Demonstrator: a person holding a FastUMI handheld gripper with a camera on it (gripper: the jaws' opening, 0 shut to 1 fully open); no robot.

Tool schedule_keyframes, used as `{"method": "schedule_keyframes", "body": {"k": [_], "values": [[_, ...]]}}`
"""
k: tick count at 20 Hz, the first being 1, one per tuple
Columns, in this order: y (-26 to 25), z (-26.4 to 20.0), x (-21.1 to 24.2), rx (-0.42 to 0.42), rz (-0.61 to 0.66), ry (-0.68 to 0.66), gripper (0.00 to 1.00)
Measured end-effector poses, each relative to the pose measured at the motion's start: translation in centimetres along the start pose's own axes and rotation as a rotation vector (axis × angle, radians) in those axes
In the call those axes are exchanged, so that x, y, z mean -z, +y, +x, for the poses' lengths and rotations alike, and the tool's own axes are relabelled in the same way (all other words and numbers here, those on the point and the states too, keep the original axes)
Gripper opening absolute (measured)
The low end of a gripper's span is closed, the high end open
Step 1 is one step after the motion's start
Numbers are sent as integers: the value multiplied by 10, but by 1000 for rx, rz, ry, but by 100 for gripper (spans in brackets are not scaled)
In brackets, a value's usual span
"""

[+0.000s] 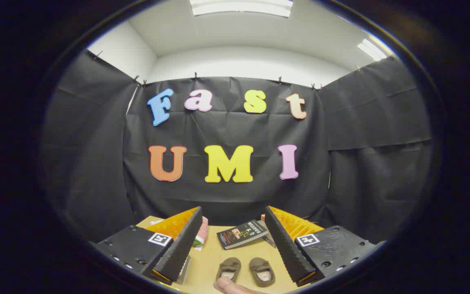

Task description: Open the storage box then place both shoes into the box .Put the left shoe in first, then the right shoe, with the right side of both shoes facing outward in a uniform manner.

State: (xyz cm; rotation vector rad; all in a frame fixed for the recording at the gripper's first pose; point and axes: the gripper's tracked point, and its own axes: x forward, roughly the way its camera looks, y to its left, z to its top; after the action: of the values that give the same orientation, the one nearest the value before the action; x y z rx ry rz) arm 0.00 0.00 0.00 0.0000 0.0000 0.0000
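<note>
Item 1. Fingertip of a person (233,287), at 6 o'clock, nearest the camera, resting on the bench (208,261) just below the shoes. Probably steadying or setting the scene; its purpose cannot be told.

Item 2. Gripper (235,249), held level and aimed along the bench toward the booth wall. Fingers spread wide, released, grasping nothing; one stands at 8 o'clock, the other at 4 o'clock. The level, raised pose reads as a ready stance ahead of any approach.

Item 3. Left-hand shoe (229,269), small, brown, slipper-like, on the bench between the fingers, toe pointing away. Item 4. Right-hand shoe (262,271), its pair, just beside it at 5 o'clock, apart by a narrow gap. Both upright, soles down, side by side: a layout that lets each be taken singly. Which is the left foot's shoe cannot be told with certainty.

Item 5. Book (242,234), dark cover, lying flat beyond the shoes, near the bench's far edge, angled.

Item 6. Pink and green object (200,234), at 9 o'clock of the book, partly hidden behind one finger; kind cannot be told.

Item 7. Storage box: no point given. Judged: task at its start, box unopened, shoes untouched.
</note>
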Motion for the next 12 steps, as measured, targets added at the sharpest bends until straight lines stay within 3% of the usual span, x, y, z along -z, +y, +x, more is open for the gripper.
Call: {"method": "schedule_keyframes", "body": {"k": [7, 12], "values": [[-2, -18, -23, 58, -8, -75, 95], [24, -28, -9, 101, -19, -33, 95]]}}
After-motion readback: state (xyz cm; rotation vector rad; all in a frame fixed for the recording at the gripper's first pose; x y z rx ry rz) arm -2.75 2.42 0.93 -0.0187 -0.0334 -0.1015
